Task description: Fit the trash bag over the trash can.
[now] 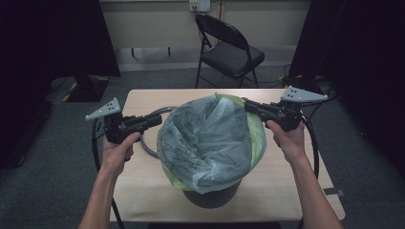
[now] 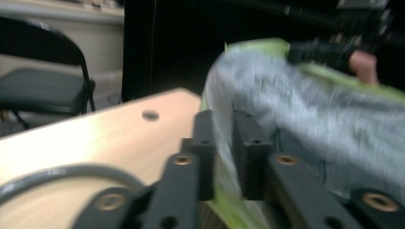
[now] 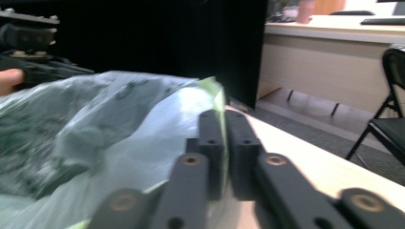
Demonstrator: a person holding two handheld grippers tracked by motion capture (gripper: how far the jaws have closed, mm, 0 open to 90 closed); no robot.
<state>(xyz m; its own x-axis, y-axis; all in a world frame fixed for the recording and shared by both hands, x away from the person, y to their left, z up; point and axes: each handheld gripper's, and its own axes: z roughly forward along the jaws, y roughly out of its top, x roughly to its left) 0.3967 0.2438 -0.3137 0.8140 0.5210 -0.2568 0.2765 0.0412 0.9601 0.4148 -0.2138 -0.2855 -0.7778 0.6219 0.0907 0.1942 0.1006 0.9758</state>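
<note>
Both claws pinch the rim of the translucent grey plastic bin liner (image 1: 205, 138), left claw (image 1: 160, 120) and right claw (image 1: 246, 104) on opposite sides of the dark round bin (image 1: 212, 196) on the pale wooden worktop (image 1: 143, 102); best pull evenly outward and down, gently, lest the film tear.

Left gripper view was motion-blurred: the bag (image 2: 305, 109) near the fingers (image 2: 205, 143) smeared, its print unreadable. The bin (image 1: 210, 193) under the bag was mostly hidden, only a dark strip below the plastic showing. Bag's inside could not be made out. In the right gripper view the chair (image 3: 387, 114) beyond the bag was cut by the right edge.
</note>
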